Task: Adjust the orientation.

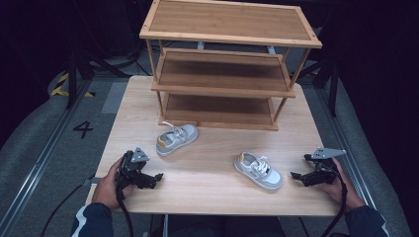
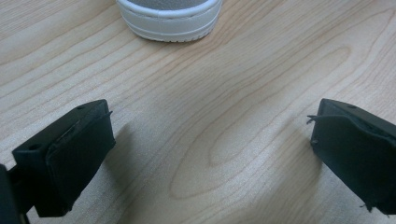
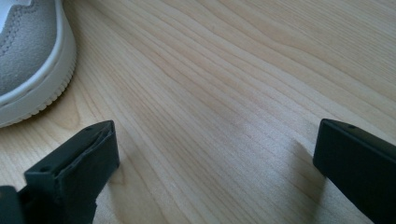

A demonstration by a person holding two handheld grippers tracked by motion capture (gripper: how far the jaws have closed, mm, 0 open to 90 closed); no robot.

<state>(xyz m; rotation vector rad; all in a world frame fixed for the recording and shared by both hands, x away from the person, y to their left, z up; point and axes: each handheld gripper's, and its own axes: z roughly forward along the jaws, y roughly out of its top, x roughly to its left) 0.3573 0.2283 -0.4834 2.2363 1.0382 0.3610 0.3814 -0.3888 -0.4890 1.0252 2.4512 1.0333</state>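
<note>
Two small grey-and-white sneakers lie on the wooden table [image 1: 207, 168]. The left sneaker [image 1: 176, 139] rests just in front of the shelf; its white toe rim [image 2: 169, 18] appears ahead of my left gripper [image 2: 212, 135]. That gripper [image 1: 148, 174] sits at the table's front left, open, with bare wood between its jaws. The right sneaker [image 1: 258, 170] lies front right, and its grey side and white sole [image 3: 28, 60] show at the upper left of the right gripper view. My right gripper [image 1: 301, 167] [image 3: 215, 154] stands open just right of that sneaker, holding nothing.
A three-tier wooden shoe rack [image 1: 225, 64] stands at the back of the table, all shelves bare. The person's hands hold both grippers near the front edge. Cables trail off the front. Grey floor with a "4" mark [image 1: 83, 129] lies to the left.
</note>
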